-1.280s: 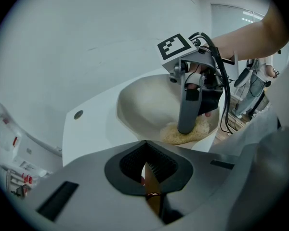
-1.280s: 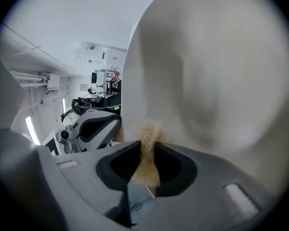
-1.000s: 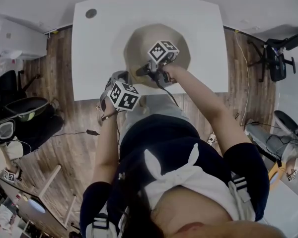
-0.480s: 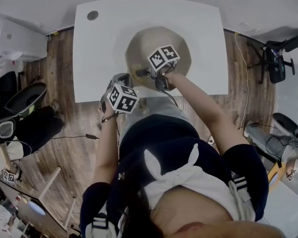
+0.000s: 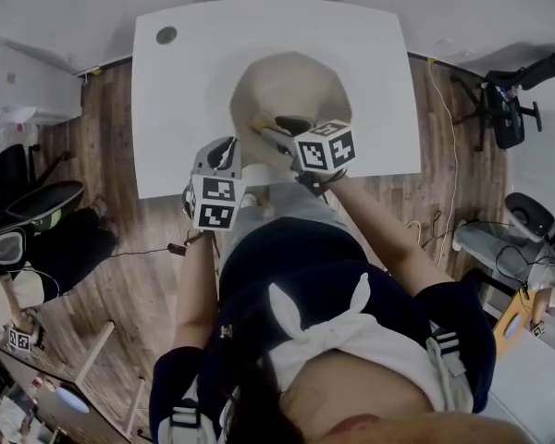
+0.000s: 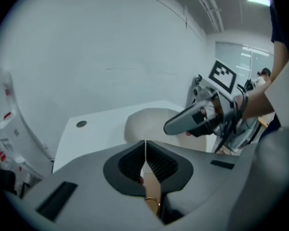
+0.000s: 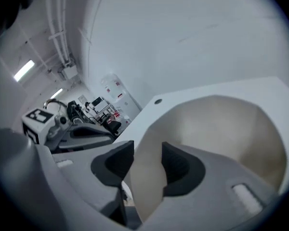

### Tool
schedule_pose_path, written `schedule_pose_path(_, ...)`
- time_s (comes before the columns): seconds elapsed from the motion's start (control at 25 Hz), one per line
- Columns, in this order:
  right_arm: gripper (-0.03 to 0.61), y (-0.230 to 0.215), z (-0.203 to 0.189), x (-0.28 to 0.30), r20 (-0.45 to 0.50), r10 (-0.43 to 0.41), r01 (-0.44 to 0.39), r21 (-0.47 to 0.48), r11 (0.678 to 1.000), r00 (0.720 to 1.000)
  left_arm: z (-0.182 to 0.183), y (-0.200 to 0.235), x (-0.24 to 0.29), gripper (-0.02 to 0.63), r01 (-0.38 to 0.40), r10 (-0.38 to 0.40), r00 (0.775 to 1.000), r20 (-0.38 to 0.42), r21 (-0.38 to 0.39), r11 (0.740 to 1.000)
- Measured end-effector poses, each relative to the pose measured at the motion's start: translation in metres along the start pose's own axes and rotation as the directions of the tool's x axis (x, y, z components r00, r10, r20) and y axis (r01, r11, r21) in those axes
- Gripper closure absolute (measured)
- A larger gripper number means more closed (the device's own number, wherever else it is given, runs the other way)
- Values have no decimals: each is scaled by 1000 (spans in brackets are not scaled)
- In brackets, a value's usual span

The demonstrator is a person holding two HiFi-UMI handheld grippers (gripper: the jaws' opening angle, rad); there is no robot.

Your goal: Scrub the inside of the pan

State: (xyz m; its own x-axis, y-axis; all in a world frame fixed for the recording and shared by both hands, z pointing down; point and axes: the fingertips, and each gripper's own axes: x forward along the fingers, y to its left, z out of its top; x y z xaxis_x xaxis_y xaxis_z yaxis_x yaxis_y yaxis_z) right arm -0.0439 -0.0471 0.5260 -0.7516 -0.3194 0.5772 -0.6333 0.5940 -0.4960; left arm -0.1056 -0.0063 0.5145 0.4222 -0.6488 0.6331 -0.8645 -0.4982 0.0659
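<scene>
- A beige pan (image 5: 296,81) is seen on the white worktop (image 5: 370,54), close to the middle of its near edge.
- The left gripper (image 5: 228,144) is held at the near edge of the worktop, just left of the pan.
- In the left gripper view its jaws are pressed together to a thin line, and a beige handle (image 6: 151,189) with a gold ring is clamped low between them.
- It cannot be told from the views how this handle is joined to the pan.
- The right gripper (image 5: 282,126) is placed over the near rim of the pan, with its marker cube toward the near edge of the worktop.
- In the right gripper view its jaws are set a narrow way apart, and the gap is filled by a beige piece (image 7: 147,177) that is touched by both of them.
- This piece has the same colour as the pan, so it cannot be told whether it is the wall of the pan or a separate thing.
- The inside of the pan is shown pale and smooth beyond the jaws.
- A small round hole (image 5: 166,35) is seen in the far left corner of the worktop, well apart from the pan.
- The floor around the worktop is of wood.
</scene>
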Motion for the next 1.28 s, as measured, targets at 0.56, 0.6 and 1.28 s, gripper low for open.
schedule_pose_path(0.56, 580, 73, -5, -56, 273, -283, 377, -405, 833, 919, 22, -30, -60, 609, 181, -149, 964, 221, -133, 974)
schedule_pose_path(0.6, 580, 72, -7, -57, 273, -296, 387, -392, 834, 915, 21, -33, -62, 609, 188, -156, 962, 223, -131, 973)
schedule_pose_path(1.28, 580, 99, -33, -65, 300, -343, 430, -307, 849, 890, 0, -49, -94, 609, 238, -208, 948, 240, -103, 966)
